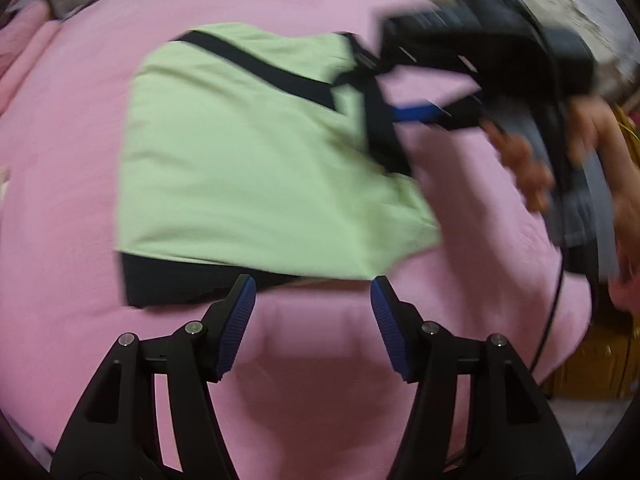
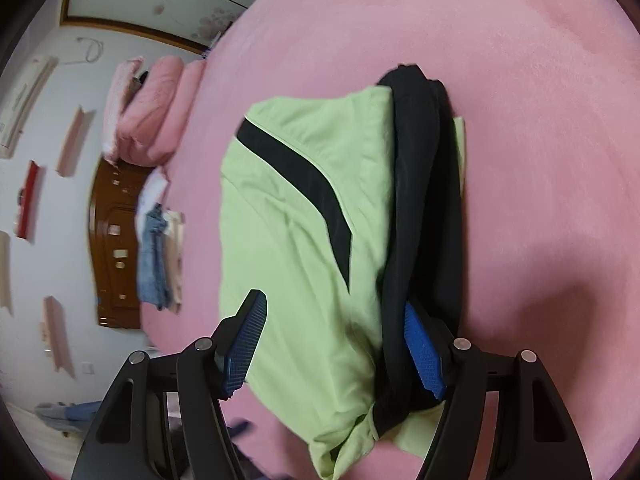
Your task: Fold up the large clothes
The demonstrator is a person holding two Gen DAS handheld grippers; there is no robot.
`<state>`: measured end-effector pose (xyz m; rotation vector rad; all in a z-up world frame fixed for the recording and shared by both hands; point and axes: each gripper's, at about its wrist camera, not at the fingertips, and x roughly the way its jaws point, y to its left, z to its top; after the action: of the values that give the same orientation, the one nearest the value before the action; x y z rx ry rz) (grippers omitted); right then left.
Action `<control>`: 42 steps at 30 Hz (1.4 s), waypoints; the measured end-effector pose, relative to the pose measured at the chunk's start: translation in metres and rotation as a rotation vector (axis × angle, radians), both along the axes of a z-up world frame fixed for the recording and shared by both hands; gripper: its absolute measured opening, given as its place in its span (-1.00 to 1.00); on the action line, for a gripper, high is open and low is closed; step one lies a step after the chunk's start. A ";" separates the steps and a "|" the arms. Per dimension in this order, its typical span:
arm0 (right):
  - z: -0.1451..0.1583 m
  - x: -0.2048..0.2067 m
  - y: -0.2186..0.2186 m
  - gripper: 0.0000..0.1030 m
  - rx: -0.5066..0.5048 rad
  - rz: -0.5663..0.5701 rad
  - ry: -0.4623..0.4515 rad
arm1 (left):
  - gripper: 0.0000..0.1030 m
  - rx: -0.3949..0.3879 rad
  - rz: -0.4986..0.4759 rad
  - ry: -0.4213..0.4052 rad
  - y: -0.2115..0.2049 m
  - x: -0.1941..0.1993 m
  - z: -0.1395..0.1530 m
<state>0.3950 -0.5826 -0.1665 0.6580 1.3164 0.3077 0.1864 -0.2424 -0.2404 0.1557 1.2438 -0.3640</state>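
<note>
Green folded garment [image 1: 256, 168] on pink bedspread [image 1: 72, 200] — left tongs [image 1: 313, 312] spread, right tongs [image 2: 336, 344] spread astride its edge.

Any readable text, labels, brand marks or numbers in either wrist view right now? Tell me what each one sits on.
None can be read.
Green garment: no print or tag visible.
Right gripper body: only a lit green mark, blurred, no letters.
Wall items: too small and blurred to read.

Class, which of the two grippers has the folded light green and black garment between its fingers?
The right gripper: the light green and black garment lies between its open fingers. The left gripper, also open, frames only the pink bed cover.
</note>
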 end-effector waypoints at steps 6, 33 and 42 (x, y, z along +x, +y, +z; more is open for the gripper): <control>0.051 -0.030 0.000 0.02 -0.225 -0.034 -0.119 | 0.10 0.048 0.181 -0.034 0.045 0.040 0.006; 0.077 -0.024 0.081 -0.91 -0.187 -0.082 -0.162 | 0.10 -0.007 0.380 0.018 0.113 0.072 -0.020; 0.135 -0.049 0.040 -0.92 -0.222 -0.162 -0.211 | 0.10 -0.008 0.363 0.045 0.109 0.081 -0.023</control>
<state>0.3463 -0.5423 -0.0320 0.5249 1.0703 0.0936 0.2677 -0.1335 -0.2630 -0.0863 1.2859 -0.0582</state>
